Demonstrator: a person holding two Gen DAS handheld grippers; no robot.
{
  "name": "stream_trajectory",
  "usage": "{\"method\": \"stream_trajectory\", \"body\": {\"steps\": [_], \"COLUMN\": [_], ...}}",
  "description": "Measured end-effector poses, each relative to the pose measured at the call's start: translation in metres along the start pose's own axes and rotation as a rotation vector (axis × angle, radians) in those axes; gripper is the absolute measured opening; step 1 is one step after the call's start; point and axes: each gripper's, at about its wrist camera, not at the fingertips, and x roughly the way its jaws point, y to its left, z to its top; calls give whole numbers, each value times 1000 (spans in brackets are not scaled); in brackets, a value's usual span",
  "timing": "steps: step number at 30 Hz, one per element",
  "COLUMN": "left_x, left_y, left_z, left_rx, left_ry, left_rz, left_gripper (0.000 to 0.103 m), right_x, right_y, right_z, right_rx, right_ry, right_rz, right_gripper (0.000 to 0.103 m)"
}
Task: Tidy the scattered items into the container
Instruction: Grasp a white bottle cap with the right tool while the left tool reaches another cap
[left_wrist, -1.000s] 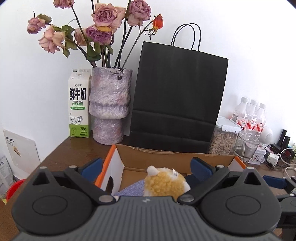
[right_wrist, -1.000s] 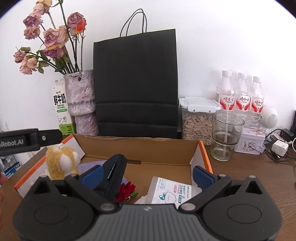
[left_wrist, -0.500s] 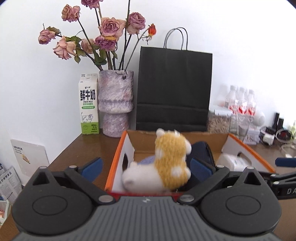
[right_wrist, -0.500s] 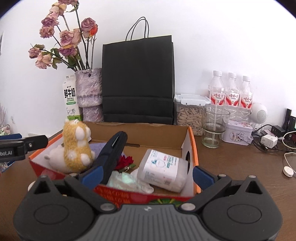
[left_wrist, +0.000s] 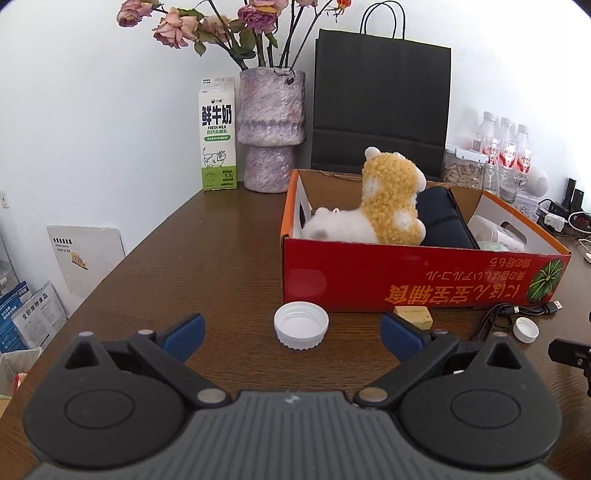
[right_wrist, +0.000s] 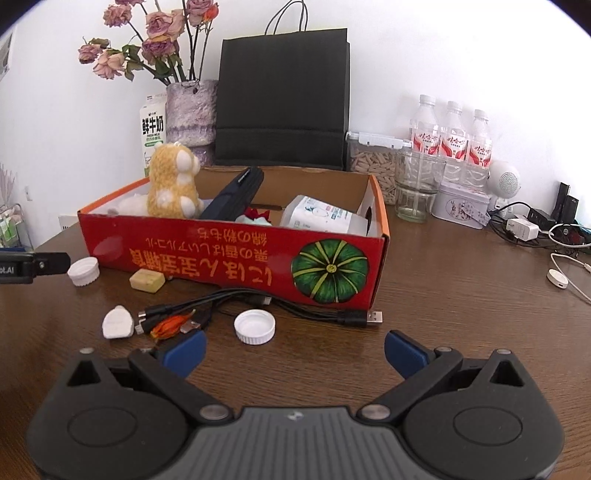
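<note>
Two tools spread wide, left tool (left_wrist: 291, 334), right tool (right_wrist: 294, 349), bare table (right_wrist: 461, 295) beside box (right_wrist: 229, 258)

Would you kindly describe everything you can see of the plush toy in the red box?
The plush toy is a small animal of curly golden-yellow fleece with white patches and a smooth white part lying low toward the box's left end. It looks soft and stuffed. It sits propped up at the left end of the red cardboard box, rising above the rim, and leans against a dark navy pouch on its right. Neither gripper touches it.
</note>
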Motion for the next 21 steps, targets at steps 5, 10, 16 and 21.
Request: {"method": "stream_trajectory", "body": {"steps": [5,10,16,21], "left_x": [11,15,17,23], "left_y": [-1,0,5,6], "left_z": [-4,-6,-6,-6], "left_rx": [6,2,-26,-43], "left_ry": [57,85,96,112], "left_rz": [-5,-3,-12,-17], "left_gripper": [103,103,103,103], "right_x": [10,24,34,33], "right_y": [1,10,19,19], "right_z": [1,8,16,14], "right_rx": [20,17,36,25], "right_ry": [35,58,71,57], "right_rz": [10,12,30,28], "right_gripper": [90,72,27,27]}}
